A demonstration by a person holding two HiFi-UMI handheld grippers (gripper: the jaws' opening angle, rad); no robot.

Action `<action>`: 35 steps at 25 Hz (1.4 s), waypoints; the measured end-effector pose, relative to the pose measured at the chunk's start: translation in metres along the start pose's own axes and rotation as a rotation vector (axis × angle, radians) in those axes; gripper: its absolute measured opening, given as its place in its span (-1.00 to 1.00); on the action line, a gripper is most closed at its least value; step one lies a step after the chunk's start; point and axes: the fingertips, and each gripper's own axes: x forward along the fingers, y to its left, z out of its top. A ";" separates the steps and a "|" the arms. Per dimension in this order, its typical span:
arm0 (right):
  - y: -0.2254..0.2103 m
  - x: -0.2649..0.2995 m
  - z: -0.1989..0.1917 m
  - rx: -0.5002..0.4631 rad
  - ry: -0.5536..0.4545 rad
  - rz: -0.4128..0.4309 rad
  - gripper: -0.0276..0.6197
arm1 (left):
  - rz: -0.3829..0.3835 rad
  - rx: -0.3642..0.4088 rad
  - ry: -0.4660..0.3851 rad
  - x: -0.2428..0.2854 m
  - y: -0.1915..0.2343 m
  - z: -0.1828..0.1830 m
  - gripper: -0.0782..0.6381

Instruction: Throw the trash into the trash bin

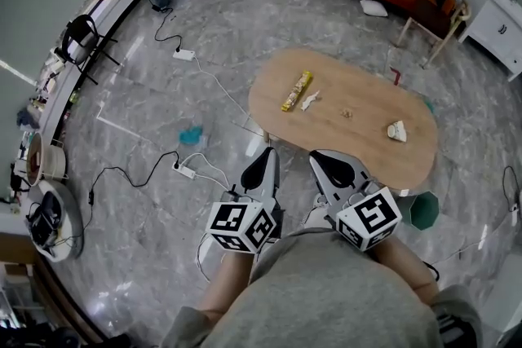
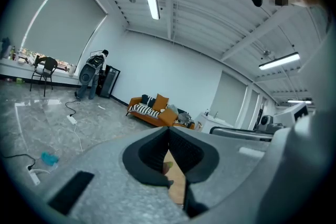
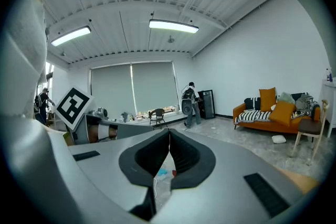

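Our left gripper (image 1: 266,159) and right gripper (image 1: 320,161) sit side by side, jaws pressed together on nothing. Ahead of both, on the table (image 1: 359,151), lies trash: a yellow wrapper (image 1: 297,90) and white scraps (image 1: 396,130).

nothing you can actually read here, just black-and-white square markers on the cubes (image 1: 242,226) of your left tool (image 1: 269,152) and right tool (image 1: 316,156), any print on the yellow wrapper (image 1: 297,90) on the table (image 1: 367,151) too small to tell

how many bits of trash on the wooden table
4: yellow wrapper and white scrap beside it at left, small brown crumb in the middle, crumpled white piece at right.
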 end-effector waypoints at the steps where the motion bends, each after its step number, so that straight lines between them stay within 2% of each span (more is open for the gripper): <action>1: -0.006 0.000 0.001 0.001 0.000 0.001 -0.89 | 0.003 0.000 -0.001 0.005 -0.001 0.001 -0.76; 14: -0.072 0.002 0.009 -0.030 -0.007 0.064 -0.89 | 0.051 -0.003 -0.005 0.064 -0.022 -0.003 -0.76; 21: -0.104 -0.003 0.007 -0.037 0.005 0.056 -0.89 | 0.086 -0.017 -0.010 0.085 -0.026 -0.007 -0.76; 27: -0.114 -0.002 0.000 -0.012 0.019 0.046 -0.89 | 0.096 -0.027 0.009 0.091 -0.026 -0.016 -0.76; 35: -0.121 0.009 -0.009 0.009 0.040 0.030 -0.89 | 0.097 -0.003 0.033 0.109 -0.016 -0.016 -0.76</action>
